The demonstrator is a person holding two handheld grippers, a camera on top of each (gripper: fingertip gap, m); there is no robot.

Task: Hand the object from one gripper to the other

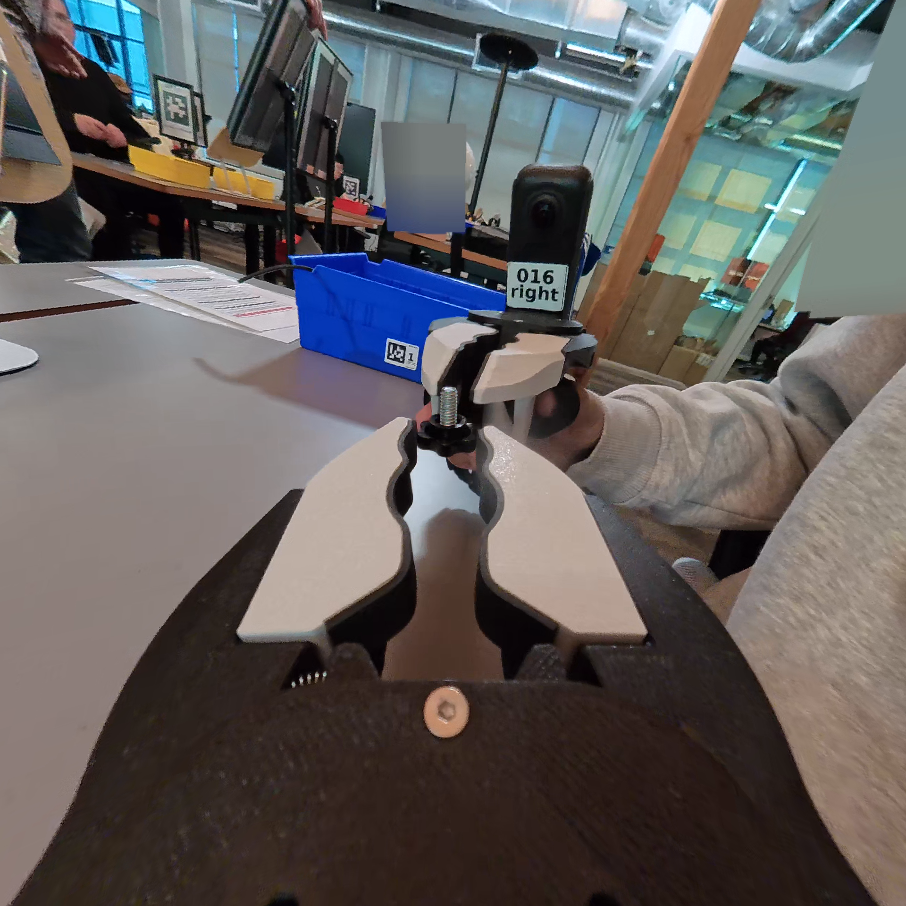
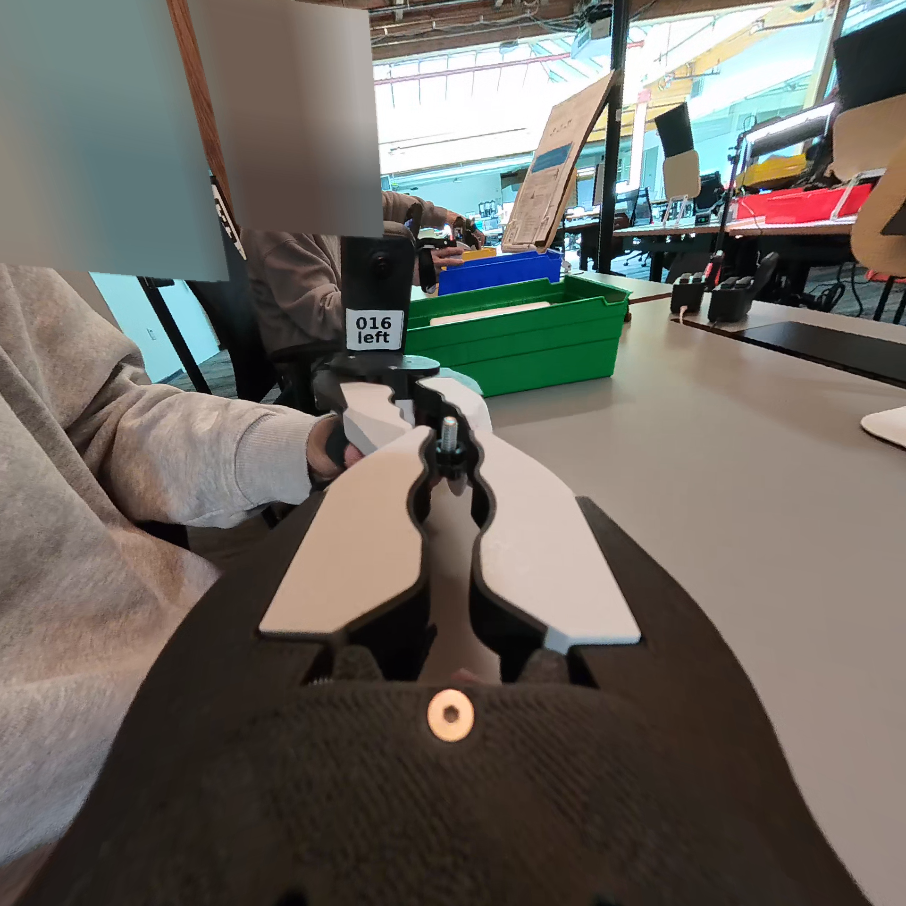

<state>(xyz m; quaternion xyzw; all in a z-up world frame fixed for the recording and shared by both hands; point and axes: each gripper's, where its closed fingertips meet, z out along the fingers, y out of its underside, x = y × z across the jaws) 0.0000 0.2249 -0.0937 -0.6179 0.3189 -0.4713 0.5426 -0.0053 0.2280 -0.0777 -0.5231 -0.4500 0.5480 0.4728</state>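
The knob screw [image 1: 447, 425], black star head with a threaded stud pointing up, sits above the grey table [image 1: 147, 441] between both grippers' tips. The left gripper [image 1: 445, 434] and right gripper [image 2: 453, 448] each close narrowly around its head.

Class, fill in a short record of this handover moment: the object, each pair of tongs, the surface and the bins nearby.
object: knob screw, black star knob, metal thread pointing up
left tongs: closed around the knob
right tongs: also closed around the knob, facing the left pair
stage: mid-handover, both appear to grip; which bears the weight cannot be told
surface: grey table, below the object
bins: blue bin and green bin on the table
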